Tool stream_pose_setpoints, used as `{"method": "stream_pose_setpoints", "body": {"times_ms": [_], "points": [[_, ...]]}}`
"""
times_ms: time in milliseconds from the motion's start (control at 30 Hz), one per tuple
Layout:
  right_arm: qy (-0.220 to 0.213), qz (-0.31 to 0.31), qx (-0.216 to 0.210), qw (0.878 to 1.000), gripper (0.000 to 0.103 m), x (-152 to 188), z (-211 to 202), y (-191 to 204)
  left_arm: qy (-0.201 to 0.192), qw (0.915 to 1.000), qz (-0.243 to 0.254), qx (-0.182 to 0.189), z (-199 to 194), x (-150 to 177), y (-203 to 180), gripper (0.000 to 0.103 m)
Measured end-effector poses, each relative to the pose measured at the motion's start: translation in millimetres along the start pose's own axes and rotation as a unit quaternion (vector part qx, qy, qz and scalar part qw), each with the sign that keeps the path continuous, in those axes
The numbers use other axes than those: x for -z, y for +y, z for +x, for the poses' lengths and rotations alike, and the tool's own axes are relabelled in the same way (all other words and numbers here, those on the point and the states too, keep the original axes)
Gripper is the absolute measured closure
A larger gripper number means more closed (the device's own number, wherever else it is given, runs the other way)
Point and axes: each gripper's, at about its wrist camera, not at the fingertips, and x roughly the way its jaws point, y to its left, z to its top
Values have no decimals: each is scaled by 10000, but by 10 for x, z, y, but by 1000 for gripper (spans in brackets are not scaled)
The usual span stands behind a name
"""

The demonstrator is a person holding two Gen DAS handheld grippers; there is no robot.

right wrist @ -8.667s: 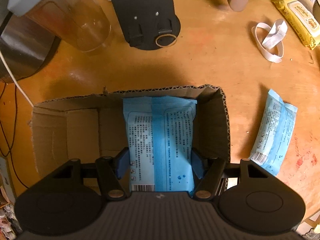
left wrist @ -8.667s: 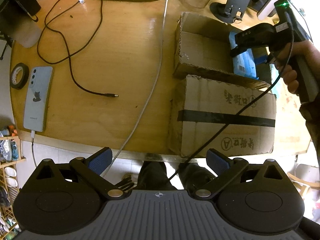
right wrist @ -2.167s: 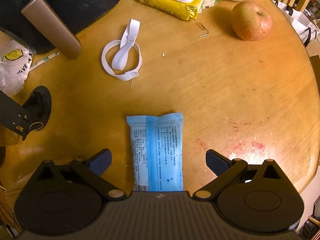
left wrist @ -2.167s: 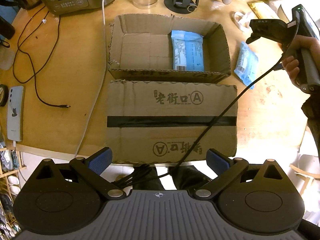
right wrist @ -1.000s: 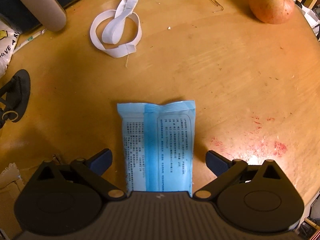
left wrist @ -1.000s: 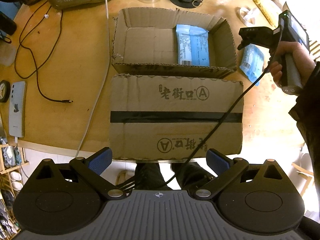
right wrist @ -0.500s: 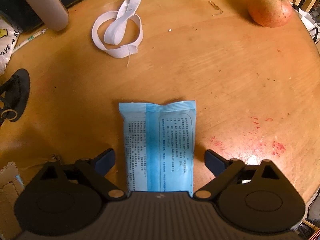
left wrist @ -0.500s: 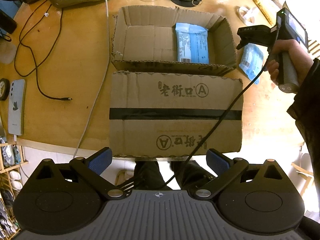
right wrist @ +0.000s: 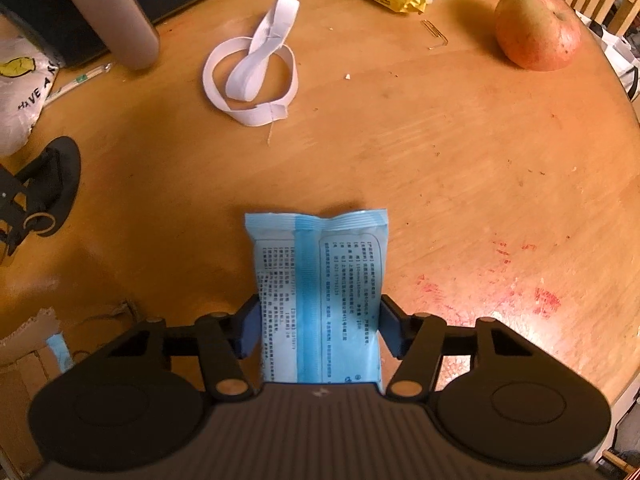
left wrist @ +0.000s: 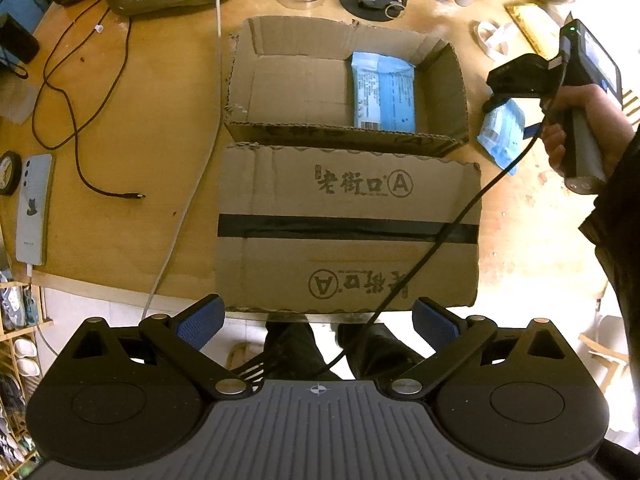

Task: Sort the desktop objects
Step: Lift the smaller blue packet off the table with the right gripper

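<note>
Jaws of the right gripper (right wrist: 318,330) were closing on a flat blue plastic packet (right wrist: 318,292) lying on the round wooden table (right wrist: 440,184).

Blue pads touched the packet's long edges, a grip across its narrow width that probably suited lifting it lengthwise into the open brown cardboard box (left wrist: 458,92) just beside it, where a matching blue packet (left wrist: 382,94) already lay flat. Held high over the box's folded-out flap, the left gripper (left wrist: 318,322) hung wide apart and empty, seemingly waiting clear of the carry path.
</note>
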Motion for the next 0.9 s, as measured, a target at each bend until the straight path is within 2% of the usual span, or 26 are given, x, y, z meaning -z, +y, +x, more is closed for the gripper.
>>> {"method": "stream_pose_setpoints", "body": {"times_ms": [200,567,900], "points": [[-89,-219,-21,9997,45,11,-151,-3,-86,9999,-81,89,0,-39,0,0],[-20,-351,-180,9992,45,-43,-84,-107,-190,9990,-413,29,-7,-126,-49,0],[31,-418,-145,9990,45,-28,-134,-45,-123,9993,-343,60,14,-116,17,0]]}}
